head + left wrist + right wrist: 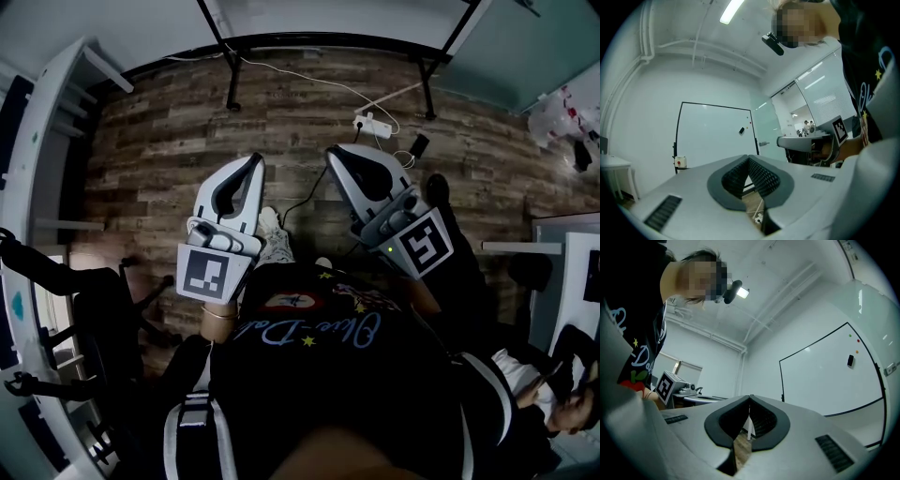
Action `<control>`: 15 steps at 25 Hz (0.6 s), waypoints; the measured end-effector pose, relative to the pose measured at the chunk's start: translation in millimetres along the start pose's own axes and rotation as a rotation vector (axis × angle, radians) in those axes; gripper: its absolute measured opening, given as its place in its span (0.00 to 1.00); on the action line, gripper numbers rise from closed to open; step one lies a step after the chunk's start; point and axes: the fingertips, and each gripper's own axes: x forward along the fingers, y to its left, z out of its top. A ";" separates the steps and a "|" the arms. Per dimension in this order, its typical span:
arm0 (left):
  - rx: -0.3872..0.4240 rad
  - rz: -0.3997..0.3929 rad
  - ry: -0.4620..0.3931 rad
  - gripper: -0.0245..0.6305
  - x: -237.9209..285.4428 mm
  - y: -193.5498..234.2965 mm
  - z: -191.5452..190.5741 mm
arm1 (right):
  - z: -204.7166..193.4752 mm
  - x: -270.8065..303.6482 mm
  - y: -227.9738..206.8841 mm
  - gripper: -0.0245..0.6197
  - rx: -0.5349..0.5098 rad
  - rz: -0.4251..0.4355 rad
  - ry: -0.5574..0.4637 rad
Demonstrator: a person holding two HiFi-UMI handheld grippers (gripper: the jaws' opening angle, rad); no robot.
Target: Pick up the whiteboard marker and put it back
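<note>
- The left gripper (255,159) is pointing at the whiteboard (715,136), its fingers (759,176) pressing together at the tips and gripping nothing.
- The right gripper (334,152) is facing the same whiteboard, its fingers likewise closed and empty.
- The whiteboard marker is not showing clearly in any view; a small dark item (850,360) is sitting on the whiteboard's upper right.

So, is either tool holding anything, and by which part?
Nothing is held: the left tool and the right tool both have their jaws together, with nothing between them.
</note>
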 end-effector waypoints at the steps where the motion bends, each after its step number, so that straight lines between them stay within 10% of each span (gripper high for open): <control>1: -0.002 -0.005 -0.003 0.02 3.6 4.9 -0.6 | -1.2 4.8 -2.4 0.08 -0.003 -0.001 0.000; 15: -0.010 -0.026 -0.016 0.02 37.7 79.6 -15.6 | -29.6 75.7 -28.6 0.08 0.002 -0.008 0.013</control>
